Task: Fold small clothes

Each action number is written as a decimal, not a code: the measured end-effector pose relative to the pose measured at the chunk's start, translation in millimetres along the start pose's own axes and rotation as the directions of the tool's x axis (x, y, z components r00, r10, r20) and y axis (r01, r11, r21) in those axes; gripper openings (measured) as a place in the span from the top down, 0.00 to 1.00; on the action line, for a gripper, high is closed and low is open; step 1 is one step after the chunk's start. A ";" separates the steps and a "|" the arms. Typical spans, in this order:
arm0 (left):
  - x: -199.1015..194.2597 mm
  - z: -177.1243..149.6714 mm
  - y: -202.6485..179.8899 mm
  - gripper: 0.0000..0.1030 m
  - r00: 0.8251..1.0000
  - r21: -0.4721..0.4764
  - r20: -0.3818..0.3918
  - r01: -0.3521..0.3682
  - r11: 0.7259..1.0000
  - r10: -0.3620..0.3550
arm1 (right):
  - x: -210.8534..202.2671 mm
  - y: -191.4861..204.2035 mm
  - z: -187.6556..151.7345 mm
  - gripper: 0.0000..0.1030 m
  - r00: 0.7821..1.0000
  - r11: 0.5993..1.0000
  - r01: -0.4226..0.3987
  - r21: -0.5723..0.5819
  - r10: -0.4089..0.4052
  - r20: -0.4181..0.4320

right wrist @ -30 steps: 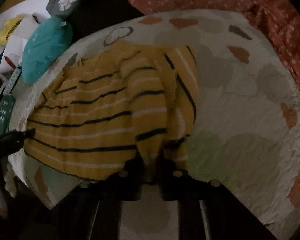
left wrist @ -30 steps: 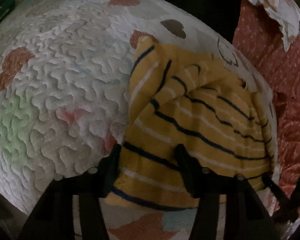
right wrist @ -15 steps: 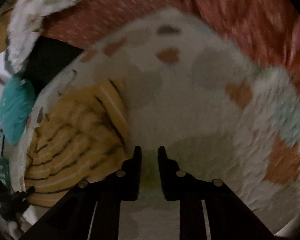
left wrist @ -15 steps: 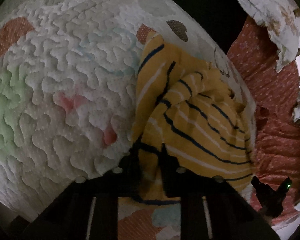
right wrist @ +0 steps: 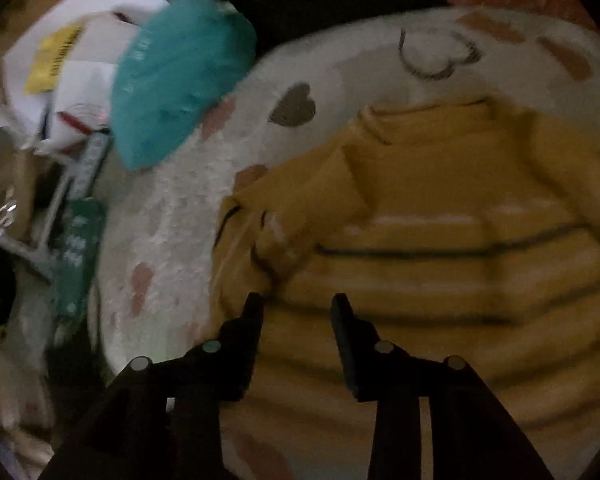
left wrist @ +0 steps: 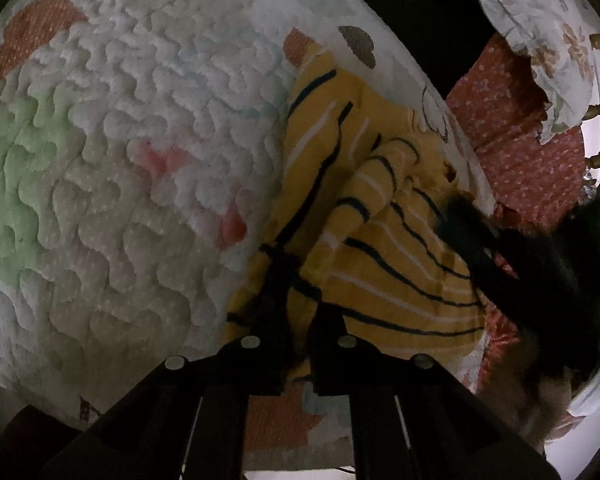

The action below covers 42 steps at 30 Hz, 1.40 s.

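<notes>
A small yellow shirt [left wrist: 384, 240] with dark and white stripes lies on a white quilted mat [left wrist: 132, 168]. My left gripper [left wrist: 300, 312] is shut on the shirt's near hem. In the right wrist view the shirt [right wrist: 440, 216] fills the middle, collar at the far side, with a folded sleeve at its left. My right gripper [right wrist: 296, 300] is open and empty, just above the shirt near that sleeve. The right gripper also shows as a dark blurred shape in the left wrist view [left wrist: 540, 264], over the shirt's right side.
A teal cloth [right wrist: 180, 76] lies off the mat's far left. White boxes and papers [right wrist: 68, 68] sit beyond it. A red dotted blanket [left wrist: 516, 140] and a floral cloth [left wrist: 540, 24] lie at the right.
My right gripper let go of the shirt, swung away over the mat, came back over the shirt's collar side and opened. My left gripper closed on the hem and keeps hold.
</notes>
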<state>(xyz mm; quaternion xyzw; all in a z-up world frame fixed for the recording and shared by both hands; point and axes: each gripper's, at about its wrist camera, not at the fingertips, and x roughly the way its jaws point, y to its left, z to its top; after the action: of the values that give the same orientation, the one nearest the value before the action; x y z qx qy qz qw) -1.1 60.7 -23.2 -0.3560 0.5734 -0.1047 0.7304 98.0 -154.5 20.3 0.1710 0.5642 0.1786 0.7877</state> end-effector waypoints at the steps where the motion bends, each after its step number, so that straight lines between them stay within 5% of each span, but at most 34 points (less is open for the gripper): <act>1: 0.0 0.6 1.2 0.93 1.000 -0.003 -0.006 0.005 1.000 -0.005 | 16.8 4.4 9.3 0.62 1.000 1.000 0.015 0.020 -0.015 -0.012; 11: 0.7 5.4 16.5 0.92 0.998 -0.033 -0.057 0.037 0.999 -0.039 | 108.7 93.6 61.1 0.58 0.999 0.997 0.005 -0.082 -0.009 -0.050; 14: -0.8 6.9 18.9 0.92 0.997 -0.042 -0.063 0.043 0.998 -0.045 | 132.4 105.6 60.2 0.56 0.993 0.989 0.083 -0.122 -0.092 -0.074; 19: -16.4 11.0 22.6 0.92 0.997 -0.047 -0.027 0.070 0.996 -0.071 | 74.1 96.1 56.8 0.56 1.000 0.990 -0.006 -0.141 0.008 0.014; 22: -35.3 15.7 31.4 0.92 0.997 -0.064 0.032 0.079 0.995 -0.077 | 15.4 60.9 53.9 0.47 0.991 0.971 0.110 -0.211 -0.090 0.101; 25: -51.6 21.6 37.1 0.92 0.991 -0.085 0.094 0.105 0.991 -0.097 | -28.1 10.1 43.5 0.40 0.927 0.884 0.370 -0.286 -0.329 0.181; 27: -53.5 25.2 34.9 0.92 0.989 -0.078 0.111 0.106 0.991 -0.097 | -42.1 -27.9 31.2 0.40 0.862 0.791 0.506 -0.343 -0.477 0.172; 32: -41.0 26.6 20.9 0.91 0.992 -0.054 0.089 0.095 0.994 -0.090 | -48.6 -82.0 5.4 0.42 0.786 0.687 0.607 -0.400 -0.594 0.173; 33: -36.0 26.1 17.7 0.91 0.993 -0.049 0.079 0.088 0.995 -0.084 | -48.7 -90.0 2.8 0.50 0.777 0.670 0.616 -0.415 -0.605 0.177; 34: -29.9 23.9 14.8 0.91 0.995 -0.045 0.073 0.076 0.996 -0.072 | -45.0 -96.4 3.0 0.89 0.766 0.658 0.625 -0.420 -0.619 0.173; 37: -18.7 23.0 7.2 0.91 0.997 -0.039 0.062 0.045 0.998 -0.042 | -62.3 -125.4 19.2 0.94 0.763 0.711 0.645 -0.280 -0.619 0.186; 39: -15.0 22.1 6.6 0.91 0.998 -0.040 0.059 0.036 0.999 -0.034 | -79.6 -153.8 35.8 0.94 0.800 0.798 0.595 -0.098 -0.575 0.173; 42: -12.2 22.5 8.2 0.91 0.998 -0.050 0.054 0.037 0.998 -0.035 | -83.4 -196.1 40.5 0.91 0.841 0.846 0.528 0.076 -0.533 0.090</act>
<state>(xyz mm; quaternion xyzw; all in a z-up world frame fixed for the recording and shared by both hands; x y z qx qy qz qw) 13.4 82.5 -17.1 -0.3875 0.5497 -0.0936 0.7341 128.8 -368.9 9.4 0.0368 0.5505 -0.0693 0.8311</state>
